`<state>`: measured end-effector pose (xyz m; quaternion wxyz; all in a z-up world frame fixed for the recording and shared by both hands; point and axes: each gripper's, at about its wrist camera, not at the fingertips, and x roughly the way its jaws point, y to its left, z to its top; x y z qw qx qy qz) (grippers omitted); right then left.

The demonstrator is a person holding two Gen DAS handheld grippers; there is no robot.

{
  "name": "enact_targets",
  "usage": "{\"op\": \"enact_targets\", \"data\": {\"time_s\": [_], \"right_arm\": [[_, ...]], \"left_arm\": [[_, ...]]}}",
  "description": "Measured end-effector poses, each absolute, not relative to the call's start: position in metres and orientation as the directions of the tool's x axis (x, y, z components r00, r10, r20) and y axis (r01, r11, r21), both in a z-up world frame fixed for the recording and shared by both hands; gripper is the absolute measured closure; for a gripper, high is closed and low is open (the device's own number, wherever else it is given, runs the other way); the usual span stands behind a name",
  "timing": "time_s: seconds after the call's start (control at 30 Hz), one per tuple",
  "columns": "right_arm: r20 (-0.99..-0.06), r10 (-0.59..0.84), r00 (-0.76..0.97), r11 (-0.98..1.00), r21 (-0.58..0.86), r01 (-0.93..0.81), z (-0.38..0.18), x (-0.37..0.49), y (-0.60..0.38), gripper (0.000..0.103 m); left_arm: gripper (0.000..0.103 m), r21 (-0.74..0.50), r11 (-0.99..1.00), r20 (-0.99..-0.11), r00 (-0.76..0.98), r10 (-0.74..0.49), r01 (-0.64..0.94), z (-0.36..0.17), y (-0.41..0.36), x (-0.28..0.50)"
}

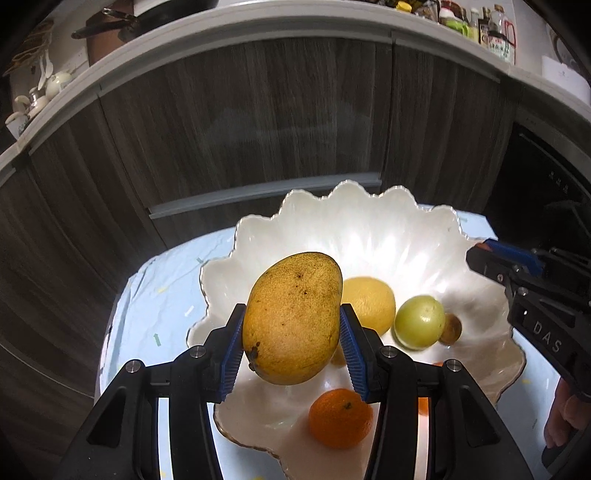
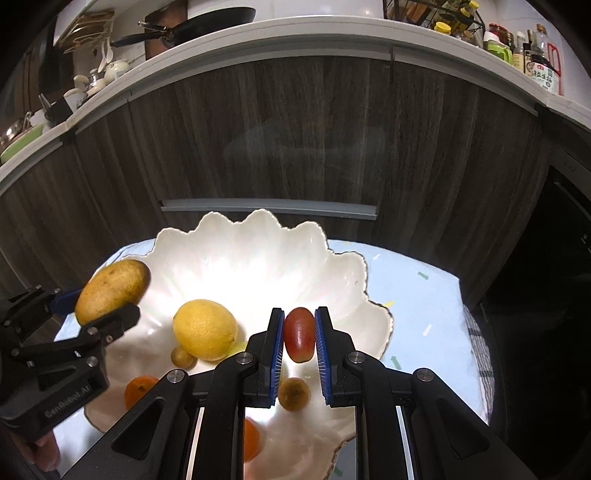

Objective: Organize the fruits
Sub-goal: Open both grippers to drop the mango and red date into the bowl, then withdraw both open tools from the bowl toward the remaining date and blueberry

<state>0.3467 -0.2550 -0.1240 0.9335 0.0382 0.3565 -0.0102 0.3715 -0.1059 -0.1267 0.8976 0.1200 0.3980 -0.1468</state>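
Observation:
My left gripper [image 1: 291,325] is shut on a yellow mango [image 1: 291,317] and holds it above the near left part of a white scalloped bowl [image 1: 369,221]. The mango also shows in the right wrist view [image 2: 110,290]. My right gripper [image 2: 299,334] is shut on a small red oval fruit [image 2: 298,334] above the bowl [image 2: 240,251]. In the bowl lie a lemon [image 1: 369,304], a green round fruit [image 1: 419,321], a small brown fruit [image 1: 451,328] and an orange [image 1: 340,417]. The right gripper shows at the right edge of the left wrist view [image 1: 480,254].
The bowl stands on a small table with a light blue cloth [image 2: 424,295]. Dark wood cabinet fronts [image 1: 240,129] stand behind it under a white counter [image 2: 295,33] with pans and bottles. A checked cloth [image 2: 480,354] lies at the table's right edge.

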Motion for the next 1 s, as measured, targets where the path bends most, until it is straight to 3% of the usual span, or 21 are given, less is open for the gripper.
{"op": "enact_targets", "data": {"time_s": [0.1, 0.13, 0.2, 0.23, 0.43, 0.53, 1.0], "right_arm": [[-0.672, 0.002, 0.740, 0.998, 0.047, 0.040, -0.125, 0.347, -0.252, 0.084], [-0.674, 0.000, 0.738, 0.998, 0.043, 0.040, -0.125, 0.347, -0.251, 0.079], [-0.673, -0.008, 0.740, 0.998, 0.040, 0.047, -0.125, 0.346, -0.251, 0.064], [-0.670, -0.015, 0.742, 0.998, 0.038, 0.054, -0.125, 0.344, -0.252, 0.059], [-0.664, -0.021, 0.747, 0.997, 0.045, 0.068, -0.122, 0.338, -0.253, 0.043], [-0.655, -0.036, 0.755, 0.996, 0.038, 0.080, -0.120, 0.333, -0.253, 0.029], [-0.633, -0.046, 0.773, 0.994, 0.045, 0.097, -0.096, 0.305, -0.252, 0.027]], "left_arm": [[0.054, 0.098, 0.927, -0.768, 0.620, -0.161, 0.363, -0.133, -0.106, 0.372], [0.053, 0.097, 0.927, -0.772, 0.615, -0.160, 0.363, -0.135, -0.105, 0.371], [0.035, 0.100, 0.928, -0.764, 0.626, -0.160, 0.359, -0.134, -0.105, 0.368], [0.032, 0.101, 0.930, -0.752, 0.640, -0.162, 0.354, -0.132, -0.104, 0.365], [0.029, 0.125, 0.928, -0.740, 0.656, -0.149, 0.351, -0.127, -0.104, 0.362], [0.017, 0.127, 0.935, -0.731, 0.669, -0.137, 0.330, -0.122, -0.100, 0.358], [0.014, 0.137, 0.939, -0.704, 0.698, -0.131, 0.314, -0.096, -0.093, 0.331]]}}
